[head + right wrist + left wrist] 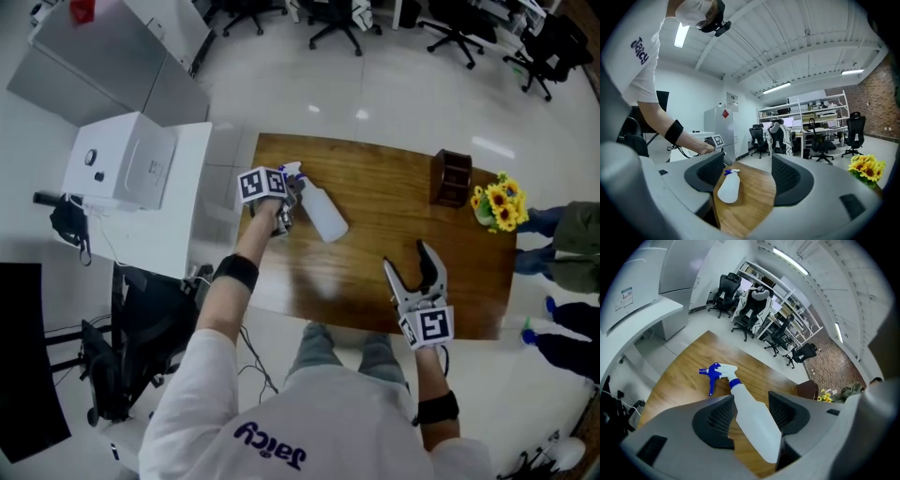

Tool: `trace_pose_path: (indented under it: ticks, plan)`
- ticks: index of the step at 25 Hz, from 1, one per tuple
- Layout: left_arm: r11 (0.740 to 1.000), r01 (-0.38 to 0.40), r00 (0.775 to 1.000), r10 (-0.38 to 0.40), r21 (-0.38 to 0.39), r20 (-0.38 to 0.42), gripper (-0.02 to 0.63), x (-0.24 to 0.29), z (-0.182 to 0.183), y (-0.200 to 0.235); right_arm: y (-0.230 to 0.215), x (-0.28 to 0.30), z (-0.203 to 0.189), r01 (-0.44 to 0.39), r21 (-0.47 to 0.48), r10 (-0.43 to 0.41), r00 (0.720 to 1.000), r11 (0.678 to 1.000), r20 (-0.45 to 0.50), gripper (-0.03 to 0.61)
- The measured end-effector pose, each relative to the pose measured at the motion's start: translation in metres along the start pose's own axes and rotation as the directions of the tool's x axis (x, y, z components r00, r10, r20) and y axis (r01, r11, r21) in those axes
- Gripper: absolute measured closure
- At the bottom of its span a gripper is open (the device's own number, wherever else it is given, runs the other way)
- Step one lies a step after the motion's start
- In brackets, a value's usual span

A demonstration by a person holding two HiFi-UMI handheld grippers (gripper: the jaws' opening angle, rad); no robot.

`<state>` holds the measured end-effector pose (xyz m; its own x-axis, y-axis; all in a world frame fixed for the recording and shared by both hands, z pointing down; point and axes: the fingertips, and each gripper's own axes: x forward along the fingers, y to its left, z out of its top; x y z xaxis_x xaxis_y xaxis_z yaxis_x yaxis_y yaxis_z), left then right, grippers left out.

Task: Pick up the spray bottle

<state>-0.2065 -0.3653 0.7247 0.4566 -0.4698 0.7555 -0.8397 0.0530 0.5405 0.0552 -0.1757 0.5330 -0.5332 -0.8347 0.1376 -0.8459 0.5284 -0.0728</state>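
A white spray bottle with a blue trigger head lies flat, low over the far left part of the wooden table. I cannot tell whether it rests on the wood. My left gripper points down at it and is shut on it. In the left gripper view the bottle's body fills the gap of that gripper, with the blue head beyond the tips. My right gripper hovers open near the table's front edge with nothing in it. The right gripper view looks past that gripper at the bottle.
A dark wooden holder and a bunch of sunflowers stand at the table's far right. A white cabinet with a white box adjoins the table's left side. Office chairs stand beyond. A person stands at the right.
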Motion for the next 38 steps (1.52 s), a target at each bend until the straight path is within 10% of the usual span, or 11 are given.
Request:
trace_pose_path:
  ticks: [10,21,30,38]
  plan:
    - [0.994,-0.028,0.983,0.008,-0.11,-0.186,0.181,0.062,-0.01,0.012,-0.004,0.002,-0.01,0.003,0.007,-0.003,1.0,1.0,-0.004,0.25]
    - [0.974,-0.197,0.937,0.154,-0.111,-0.313,0.194,0.099,-0.024,0.032,-0.024,-0.003,-0.015,0.041,0.054,-0.04,0.999,0.998,-0.025,0.25]
    - [0.959,-0.283,0.9,0.255,-0.029,-0.355,0.354,0.1,-0.034,0.038,-0.031,-0.01,-0.015,0.049,0.081,-0.046,0.998,0.996,-0.041,0.25]
    - [0.971,-0.226,0.933,0.238,0.077,-0.27,0.364,0.078,-0.026,0.029,-0.029,-0.015,-0.006,0.049,0.097,-0.05,0.999,0.994,0.008,0.25]
